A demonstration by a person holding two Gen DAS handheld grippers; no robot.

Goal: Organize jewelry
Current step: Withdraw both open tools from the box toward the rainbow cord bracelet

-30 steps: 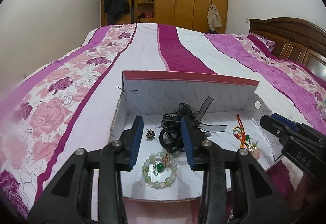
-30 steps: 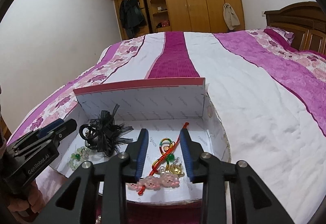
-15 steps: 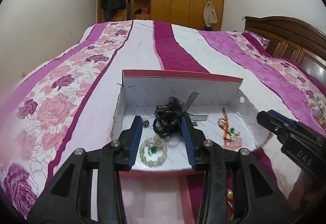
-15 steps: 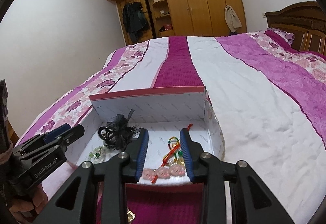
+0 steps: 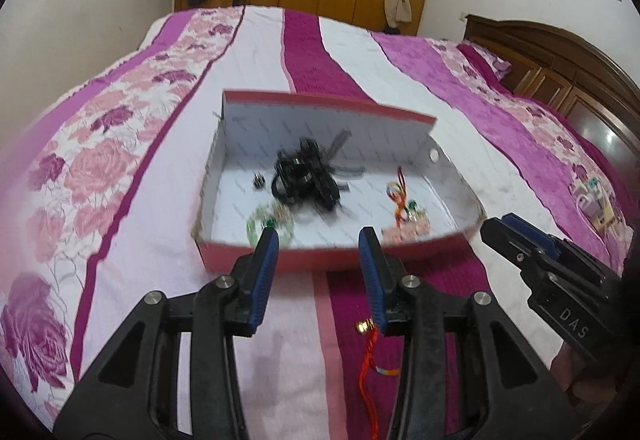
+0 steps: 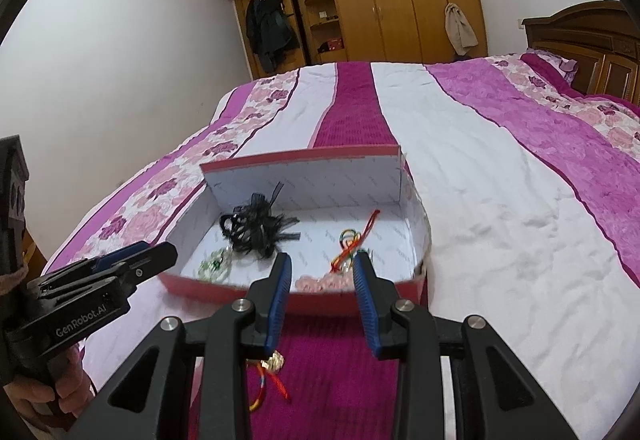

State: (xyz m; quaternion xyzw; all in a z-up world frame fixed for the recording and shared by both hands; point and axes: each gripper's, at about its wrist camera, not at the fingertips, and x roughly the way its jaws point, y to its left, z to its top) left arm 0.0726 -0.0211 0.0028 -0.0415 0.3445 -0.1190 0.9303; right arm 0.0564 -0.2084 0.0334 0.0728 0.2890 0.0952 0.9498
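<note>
Both my grippers have pulled back since a sec ago — the box (image 5: 320,264) that sat under my fingers now lies ahead of both. The bed (image 6: 500,199) spreads beyond. My left gripper (image 5: 316,240) & right gripper (image 6: 322,268) are part-open, nothing btwn the pads. In the box: black ribbon tangle (image 5: 306,175) ahead, green bead bracelet (image 5: 260,224) by my left tip. Red cord charm (image 6: 272,376) lies outside — below my right gripper.

Jewelry (image 5: 304,175) in box (image 5: 320,260) on bed (image 5: 248,59)
</note>
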